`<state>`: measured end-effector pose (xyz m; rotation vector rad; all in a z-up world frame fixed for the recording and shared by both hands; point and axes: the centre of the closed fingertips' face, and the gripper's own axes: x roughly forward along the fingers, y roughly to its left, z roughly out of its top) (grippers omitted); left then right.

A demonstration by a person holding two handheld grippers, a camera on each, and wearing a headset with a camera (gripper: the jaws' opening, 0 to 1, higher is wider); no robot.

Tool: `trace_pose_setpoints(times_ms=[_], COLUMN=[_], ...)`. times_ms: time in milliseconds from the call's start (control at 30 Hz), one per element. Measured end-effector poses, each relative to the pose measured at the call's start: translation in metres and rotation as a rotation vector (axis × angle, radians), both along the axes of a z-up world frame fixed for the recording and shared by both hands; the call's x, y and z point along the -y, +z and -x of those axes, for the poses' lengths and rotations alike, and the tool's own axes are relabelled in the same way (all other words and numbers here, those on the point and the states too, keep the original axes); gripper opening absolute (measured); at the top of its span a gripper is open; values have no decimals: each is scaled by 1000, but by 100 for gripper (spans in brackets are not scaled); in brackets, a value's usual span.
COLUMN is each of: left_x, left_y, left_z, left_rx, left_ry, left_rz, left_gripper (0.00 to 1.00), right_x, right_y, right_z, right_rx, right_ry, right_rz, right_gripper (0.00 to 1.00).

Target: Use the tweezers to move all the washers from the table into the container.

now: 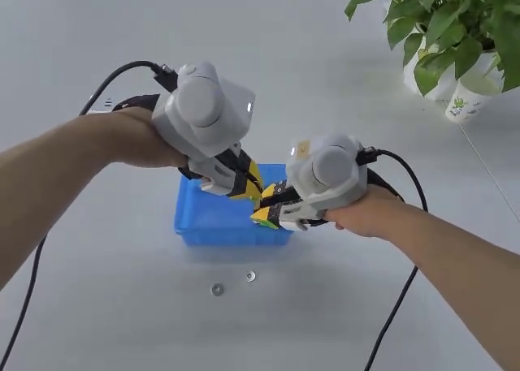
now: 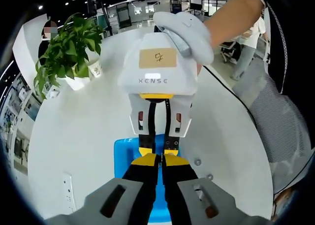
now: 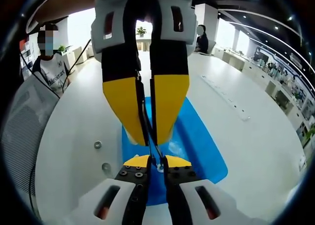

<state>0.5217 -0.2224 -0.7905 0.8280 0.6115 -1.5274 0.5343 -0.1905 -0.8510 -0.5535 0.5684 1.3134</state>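
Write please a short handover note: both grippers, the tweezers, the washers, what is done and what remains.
Left gripper: shut on the tweezers, above the blue container.
Right gripper: jaws narrow, either side of the tweezers' tip; grip unclear.
Two washers lie on the table, in front of the container.
Done: the container's count cannot be seen.
Left: move both washers in.
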Motion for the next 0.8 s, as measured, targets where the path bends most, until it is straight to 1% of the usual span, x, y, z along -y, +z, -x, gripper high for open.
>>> trace_pose_setpoints(times_ms=[133,400,600,800], left_x=[0,-1,-3,-4], left_y=[0,6,13,21], left_z=[-1,-1,0,3], left_rx=[1,6,10,7], left_ry=[0,1,2,2], left_rz=[1,4,3,5], left_gripper=[6,6,6,6], right_x=[0,-1,-1,-1], right_y=[0,6,12,20], right_z=[0,-1,0,4], right_rx=[1,16,25,33], right_ry=[1,3,0,-6], right_rz=[0,-2,-8,-16], right_gripper=[12,12,12,12])
